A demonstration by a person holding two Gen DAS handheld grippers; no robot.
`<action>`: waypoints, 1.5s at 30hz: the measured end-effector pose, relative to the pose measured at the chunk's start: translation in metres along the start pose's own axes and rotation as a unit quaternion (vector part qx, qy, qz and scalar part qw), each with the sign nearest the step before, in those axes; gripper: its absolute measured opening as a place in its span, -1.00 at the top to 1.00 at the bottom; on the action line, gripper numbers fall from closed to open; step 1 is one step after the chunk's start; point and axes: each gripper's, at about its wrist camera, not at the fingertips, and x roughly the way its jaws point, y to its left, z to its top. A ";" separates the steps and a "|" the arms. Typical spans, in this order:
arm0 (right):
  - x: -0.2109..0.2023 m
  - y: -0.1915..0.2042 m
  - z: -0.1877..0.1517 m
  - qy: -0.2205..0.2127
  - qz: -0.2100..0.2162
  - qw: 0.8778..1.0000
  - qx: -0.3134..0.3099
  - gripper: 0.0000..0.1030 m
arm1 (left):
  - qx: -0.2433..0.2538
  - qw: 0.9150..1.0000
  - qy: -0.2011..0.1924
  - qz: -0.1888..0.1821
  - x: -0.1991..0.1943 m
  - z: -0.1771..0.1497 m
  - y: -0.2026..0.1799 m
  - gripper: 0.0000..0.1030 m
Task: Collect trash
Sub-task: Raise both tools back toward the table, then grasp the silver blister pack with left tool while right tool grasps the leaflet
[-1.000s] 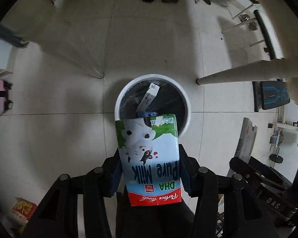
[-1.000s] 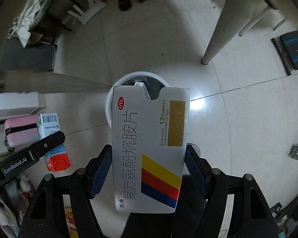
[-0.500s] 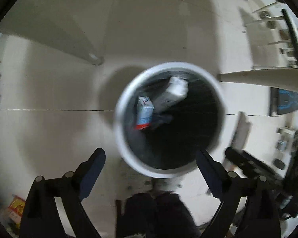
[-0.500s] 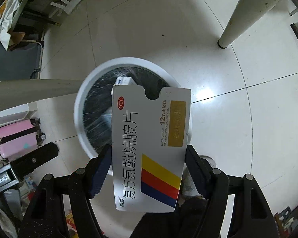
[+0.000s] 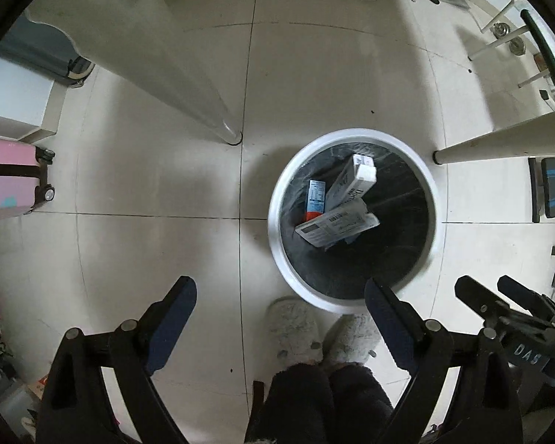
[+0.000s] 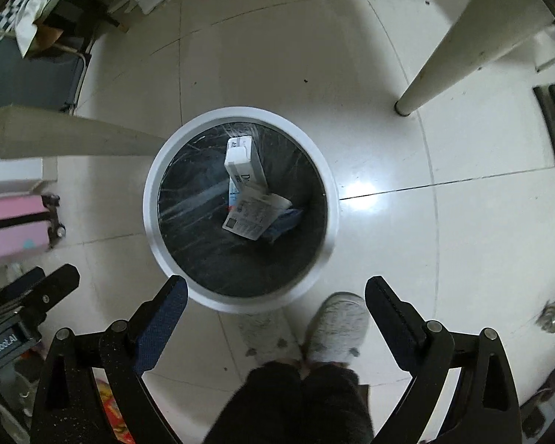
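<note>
Jaws apart, boxes [image 6: 246,199] seemingly binned.

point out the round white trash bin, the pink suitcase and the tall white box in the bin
round white trash bin [image 6: 240,114], right wrist view, far rim
pink suitcase [image 5: 7,177], left wrist view, side panel
tall white box [image 5: 351,181], left wrist view, long printed face

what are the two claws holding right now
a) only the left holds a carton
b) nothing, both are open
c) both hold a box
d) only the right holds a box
b: the left claw and right claw gape empty, and the boxes lie inside the round white-rimmed trash bin.
</note>
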 end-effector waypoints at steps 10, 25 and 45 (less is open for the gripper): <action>-0.095 0.017 -0.027 -0.026 -0.025 0.999 -0.022 -0.90 | -0.001 1.000 -0.017 0.003 -0.064 -0.022 -0.008 -0.80; -0.268 0.040 -0.075 -0.049 -0.009 0.998 -0.030 -0.90 | -0.010 0.999 -0.034 -0.003 -0.200 -0.059 -0.007 -0.80; -0.480 -0.020 0.131 -0.148 -0.020 0.989 -0.025 -0.90 | -0.086 0.989 -0.118 0.037 -0.315 0.101 -0.044 -0.80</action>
